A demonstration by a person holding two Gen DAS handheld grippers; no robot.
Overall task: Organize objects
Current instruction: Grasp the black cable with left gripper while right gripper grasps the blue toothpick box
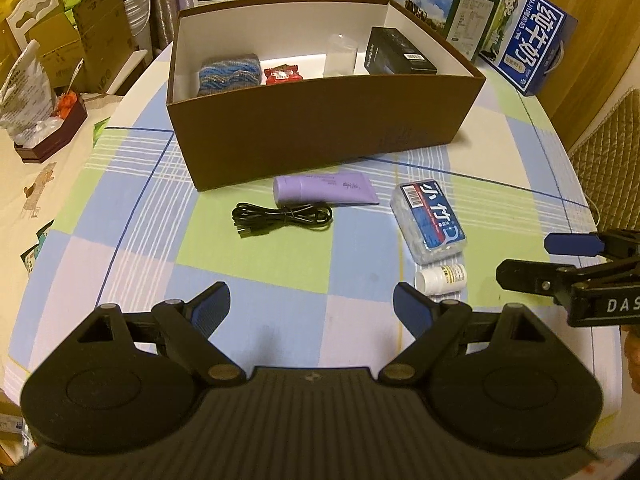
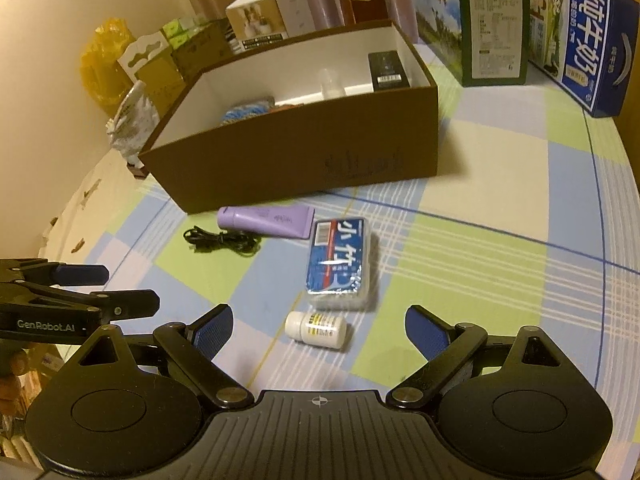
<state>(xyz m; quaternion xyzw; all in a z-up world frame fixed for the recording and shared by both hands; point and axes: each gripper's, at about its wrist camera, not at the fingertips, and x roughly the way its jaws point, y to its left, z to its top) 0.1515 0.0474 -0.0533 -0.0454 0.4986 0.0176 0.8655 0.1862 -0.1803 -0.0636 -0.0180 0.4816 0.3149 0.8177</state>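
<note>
Both sets of jaws stand wide apart and hold nothing. The left gripper [image 1: 312, 304] hovers over bare tabletop [image 1: 256, 312]. The right gripper [image 2: 319, 324] hangs just short of a small white pill bottle [image 2: 316, 329] that lies on its side between its open fingers.

Beyond the bottle at 12 o'clock lies a blue-labelled clear packet [image 2: 340, 260], close by it. Further out at 11 o'clock are a purple tube [image 2: 266, 221] and a coiled black cable [image 2: 222, 240], just beside each other and near the front wall of the brown box [image 2: 304, 160].

Inside the box already sit a knitted blue roll [image 1: 229, 73], a red packet [image 1: 281, 75], a clear container [image 1: 340, 56] and a black carton [image 1: 398, 54]. By my reckoning the sorting is about half done: four things are in, four wait outside, the bottle likely first.
</note>
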